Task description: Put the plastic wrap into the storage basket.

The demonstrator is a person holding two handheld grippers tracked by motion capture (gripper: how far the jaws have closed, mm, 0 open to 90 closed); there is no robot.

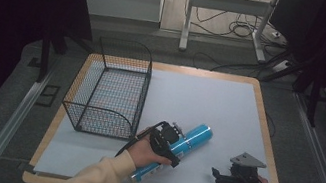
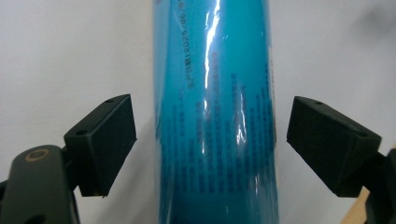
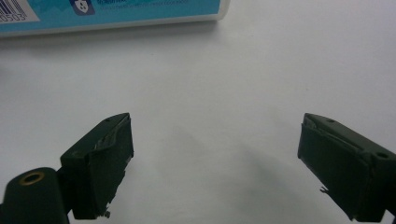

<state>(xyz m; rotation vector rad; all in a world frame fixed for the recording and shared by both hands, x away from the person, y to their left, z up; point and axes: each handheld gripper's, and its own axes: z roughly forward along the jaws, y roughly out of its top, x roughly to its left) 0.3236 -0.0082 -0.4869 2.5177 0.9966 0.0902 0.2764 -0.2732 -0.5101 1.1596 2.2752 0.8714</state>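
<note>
A blue plastic-wrapped tube (image 1: 187, 141) lies slantwise on the white sheet (image 1: 200, 98), one end toward the near edge and the other toward the middle. My left gripper (image 1: 172, 148) straddles the tube's middle. In the left gripper view the tube (image 2: 215, 56) runs between the two black pads, with a narrow gap on each side, so the left gripper (image 2: 211, 105) is open. My right gripper (image 1: 218, 177) rests low on the sheet to the tube's right. It stands wide open (image 3: 217, 121) with nothing between its pads, and the tube's printed side (image 3: 107, 14) lies beyond them.
A black wire basket (image 1: 111, 87) stands on the table's left side, just beyond and left of my left hand. The white sheet covers a wooden table whose edge (image 1: 266, 130) shows at the right. Desk legs and cables lie on the floor behind.
</note>
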